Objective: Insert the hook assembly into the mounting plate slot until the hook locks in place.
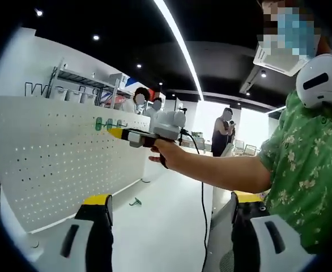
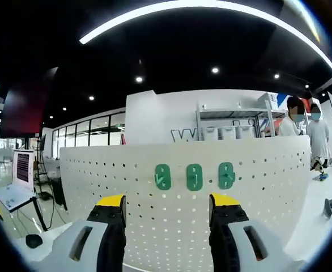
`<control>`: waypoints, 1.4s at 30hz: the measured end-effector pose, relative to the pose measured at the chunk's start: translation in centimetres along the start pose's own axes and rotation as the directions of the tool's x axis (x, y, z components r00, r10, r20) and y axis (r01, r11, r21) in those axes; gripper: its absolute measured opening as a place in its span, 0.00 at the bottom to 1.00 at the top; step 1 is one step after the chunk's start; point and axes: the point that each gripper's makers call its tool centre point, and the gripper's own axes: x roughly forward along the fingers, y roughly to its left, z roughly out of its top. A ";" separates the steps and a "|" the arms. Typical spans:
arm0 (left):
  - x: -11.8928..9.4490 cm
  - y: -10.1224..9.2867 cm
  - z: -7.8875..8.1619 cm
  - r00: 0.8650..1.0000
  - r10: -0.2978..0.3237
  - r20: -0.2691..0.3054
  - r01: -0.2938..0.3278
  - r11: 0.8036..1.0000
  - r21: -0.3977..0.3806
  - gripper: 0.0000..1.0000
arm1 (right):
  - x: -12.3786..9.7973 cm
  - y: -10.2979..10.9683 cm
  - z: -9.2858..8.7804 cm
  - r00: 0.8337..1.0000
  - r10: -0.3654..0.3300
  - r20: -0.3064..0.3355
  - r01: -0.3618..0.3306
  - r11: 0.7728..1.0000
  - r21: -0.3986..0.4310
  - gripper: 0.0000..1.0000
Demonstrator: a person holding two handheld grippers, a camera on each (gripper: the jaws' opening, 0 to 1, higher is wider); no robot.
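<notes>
Jaws of right gripper (image 2: 167, 226) stand wide and empty; three green hooks (image 2: 194, 177) sit at 12 o'clock on the pegboard (image 2: 126, 170). Left gripper (image 1: 169, 226) is wide too (a dark hook (image 1: 135, 202) lies at 11 o'clock). Risk: misaligned insertion, hook fails to lock.

The right gripper view faced the white perforated pegboard panel (image 2: 154, 187) squarely and close, three green plastic hooks (image 2: 194, 176) at frame centre. The left gripper view stood farther back, seeing that panel (image 1: 52, 158) obliquely at frame left.
</notes>
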 end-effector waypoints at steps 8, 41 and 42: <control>0.4 -0.2 0.5 0.999 0.047 0.015 -0.047 0.999 0.016 0.88 | -2.9 0.6 1.2 0.998 0.056 0.011 -0.056 0.998 -0.009 0.61; 2.1 -2.6 -1.0 0.994 0.113 -0.002 -0.113 0.993 0.021 0.88 | -17.3 -2.4 3.2 0.986 0.157 -0.058 -0.156 0.988 0.020 0.61; 2.1 -2.7 -0.9 0.993 0.114 -0.001 -0.114 0.993 0.022 0.88 | -17.7 -2.5 3.1 0.986 0.155 -0.062 -0.154 0.988 0.020 0.61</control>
